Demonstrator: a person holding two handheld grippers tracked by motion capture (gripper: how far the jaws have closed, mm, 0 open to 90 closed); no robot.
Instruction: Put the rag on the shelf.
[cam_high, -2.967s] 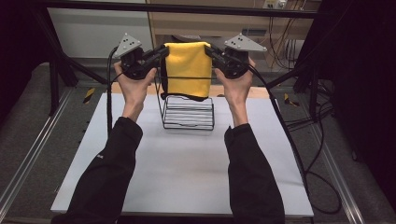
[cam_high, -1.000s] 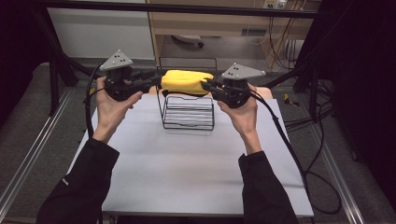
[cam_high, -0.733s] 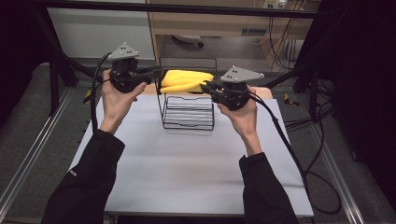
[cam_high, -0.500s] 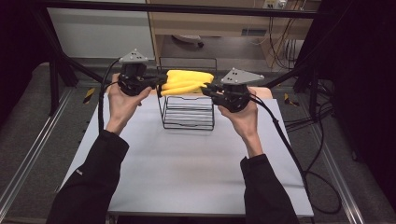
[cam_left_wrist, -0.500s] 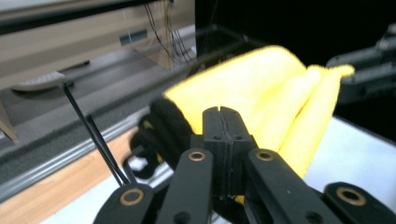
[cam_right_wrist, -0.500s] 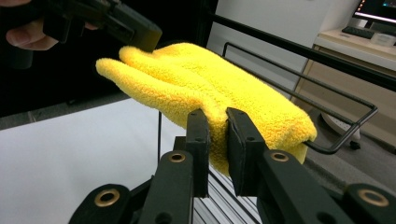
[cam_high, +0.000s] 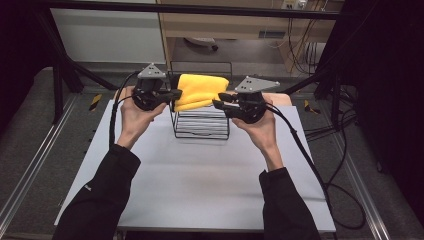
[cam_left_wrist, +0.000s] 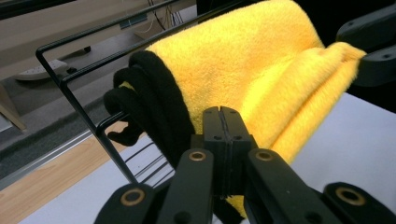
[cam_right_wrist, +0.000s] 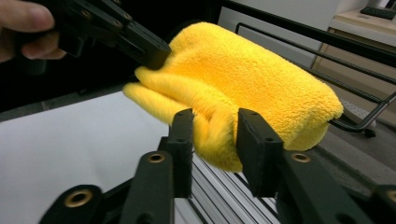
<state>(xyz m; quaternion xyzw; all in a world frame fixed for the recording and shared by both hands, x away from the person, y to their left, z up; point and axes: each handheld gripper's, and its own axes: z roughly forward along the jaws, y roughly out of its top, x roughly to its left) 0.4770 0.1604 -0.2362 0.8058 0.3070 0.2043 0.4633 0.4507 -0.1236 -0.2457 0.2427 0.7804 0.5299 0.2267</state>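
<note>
A folded yellow towel (cam_high: 200, 90) with a black trim lies over the top bar of a black wire rack (cam_high: 200, 125) at the back of the white table (cam_high: 200, 190). My left gripper (cam_high: 176, 95) is at the towel's left end, shut on its edge; in the left gripper view the jaws (cam_left_wrist: 222, 126) meet against the towel (cam_left_wrist: 261, 60) beside the rack's bar (cam_left_wrist: 70, 79). My right gripper (cam_high: 217, 102) is at the towel's right end. Its jaws (cam_right_wrist: 212, 135) have just been opening and stand apart around a fold of the towel (cam_right_wrist: 261, 79).
Each gripper trails a cable, the right one (cam_high: 300, 145) running across the table's right side. A wooden strip (cam_high: 285, 98) borders the table's far edge. Black frame posts (cam_high: 57, 75) stand at the left and right. The table's near half lies bare in front of the rack.
The towel, held up spread out three seconds ago, now lies folded on the rack. My left hand came in from the left and down to the towel's end. The right jaws have parted.
</note>
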